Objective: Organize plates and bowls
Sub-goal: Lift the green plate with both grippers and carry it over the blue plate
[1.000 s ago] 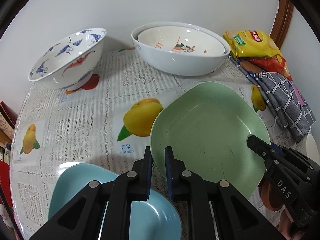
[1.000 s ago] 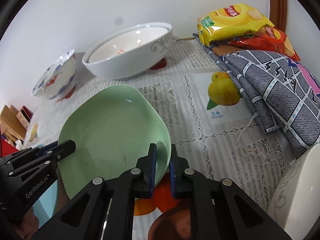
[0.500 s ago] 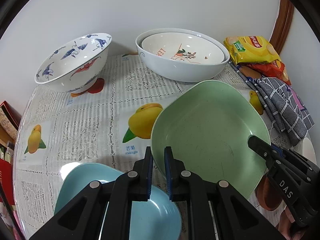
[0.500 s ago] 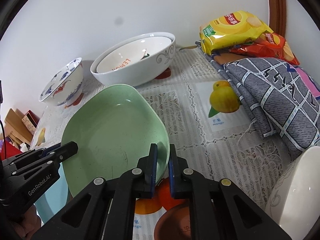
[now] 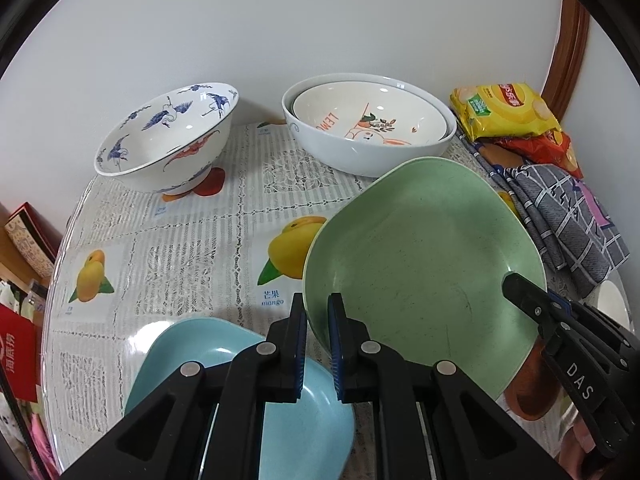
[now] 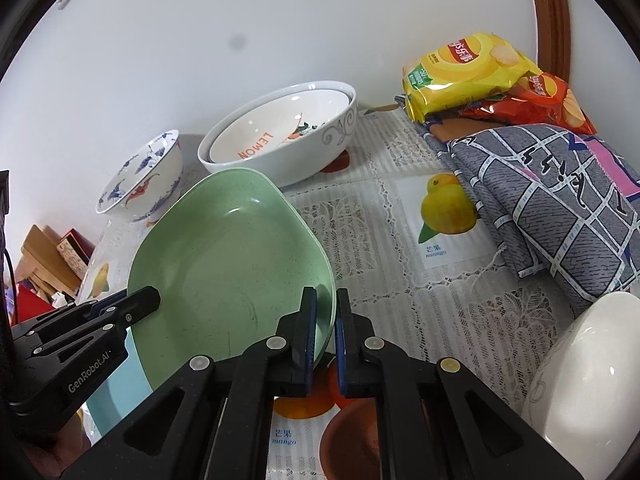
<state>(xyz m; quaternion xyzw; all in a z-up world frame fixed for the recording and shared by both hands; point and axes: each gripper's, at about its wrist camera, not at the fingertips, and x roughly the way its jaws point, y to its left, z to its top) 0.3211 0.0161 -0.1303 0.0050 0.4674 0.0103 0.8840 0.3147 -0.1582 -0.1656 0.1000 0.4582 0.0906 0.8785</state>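
A green plate (image 5: 424, 264) is held off the table by both grippers. My left gripper (image 5: 317, 308) is shut on its left rim. My right gripper (image 6: 325, 304) is shut on its right rim, and it also shows in the left wrist view (image 5: 528, 300). The green plate shows in the right wrist view (image 6: 228, 264) too. A light blue plate (image 5: 224, 380) lies on the table below the left gripper. Two nested white bowls (image 5: 368, 136) stand at the back. A blue-and-red patterned bowl (image 5: 168, 140) stands at the back left.
Chip bags (image 6: 472, 76) and a folded grey checked cloth (image 6: 552, 200) lie at the right. A white bowl (image 6: 592, 368) and a brown dish (image 6: 356, 432) sit at the near right. The table has a lace mango-print cover (image 5: 192, 256). Boxes (image 5: 28, 240) stand off the left edge.
Both grippers have lifted the green plate higher and tilted back; the bowls at the back now look farther and lower in view.
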